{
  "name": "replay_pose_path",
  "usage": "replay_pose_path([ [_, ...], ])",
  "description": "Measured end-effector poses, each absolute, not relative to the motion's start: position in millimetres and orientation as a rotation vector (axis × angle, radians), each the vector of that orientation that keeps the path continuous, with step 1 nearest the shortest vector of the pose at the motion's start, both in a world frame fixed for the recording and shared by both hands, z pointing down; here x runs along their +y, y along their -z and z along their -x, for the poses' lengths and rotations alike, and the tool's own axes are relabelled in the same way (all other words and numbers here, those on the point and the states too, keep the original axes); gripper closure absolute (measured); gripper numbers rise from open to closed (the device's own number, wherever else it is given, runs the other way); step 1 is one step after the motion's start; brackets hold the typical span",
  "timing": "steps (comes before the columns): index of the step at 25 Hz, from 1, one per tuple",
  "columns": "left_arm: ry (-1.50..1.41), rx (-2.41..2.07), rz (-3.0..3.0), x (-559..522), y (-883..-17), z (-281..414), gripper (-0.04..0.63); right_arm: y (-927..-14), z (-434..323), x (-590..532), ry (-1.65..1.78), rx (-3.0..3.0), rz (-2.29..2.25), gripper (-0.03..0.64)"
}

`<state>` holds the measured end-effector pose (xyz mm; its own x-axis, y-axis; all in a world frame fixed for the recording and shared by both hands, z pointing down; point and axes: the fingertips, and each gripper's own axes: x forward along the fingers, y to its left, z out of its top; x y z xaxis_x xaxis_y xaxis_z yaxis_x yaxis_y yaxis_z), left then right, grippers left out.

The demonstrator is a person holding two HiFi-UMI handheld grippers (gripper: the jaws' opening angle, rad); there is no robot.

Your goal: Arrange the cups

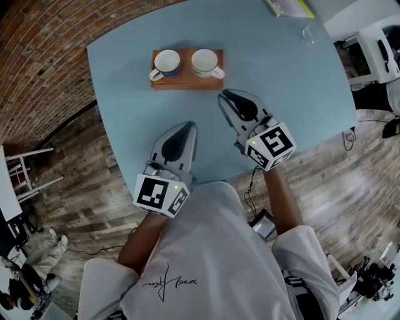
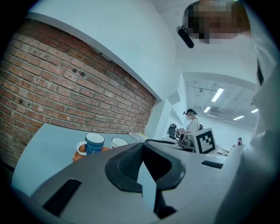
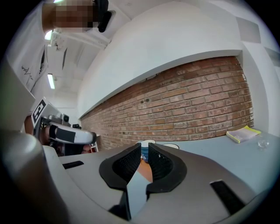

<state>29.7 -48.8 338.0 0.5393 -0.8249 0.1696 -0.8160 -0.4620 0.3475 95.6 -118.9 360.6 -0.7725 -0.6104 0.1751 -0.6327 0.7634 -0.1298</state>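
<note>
The cups, left cup (image 1: 167, 62) and right cup (image 1: 205, 62), stand side by side on a wooden board (image 1: 186, 83) far across the bench (image 1: 119, 100). They lie ahead of both clenched, empty jaws. The right gripper (image 1: 223, 96) is nearer than the left gripper (image 1: 189, 127).

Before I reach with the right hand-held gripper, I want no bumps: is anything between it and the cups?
Nothing visible. Only bare table lies between the right hand-held gripper and the tray holding the blue cup and white cup; the book sits far off.
</note>
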Motion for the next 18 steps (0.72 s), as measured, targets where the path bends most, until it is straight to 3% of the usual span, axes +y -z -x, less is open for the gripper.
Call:
replay_pose_path([
  [2,0.020,-1.359,-2.384,-51,-341,-29,0.588,-365,-96,-123,-0.279,-2.823,-1.007,0.585],
  [4,0.002,-1.355,-2.376,-51,-346,-32,0.588,-370,-96,-128,-0.293,-2.814,-1.007,0.527],
  [18,-0.047,-1.340,-2.368,-54,-356,-42,0.588,-404,-97,-164,-0.214,-2.746,-0.996,0.498],
])
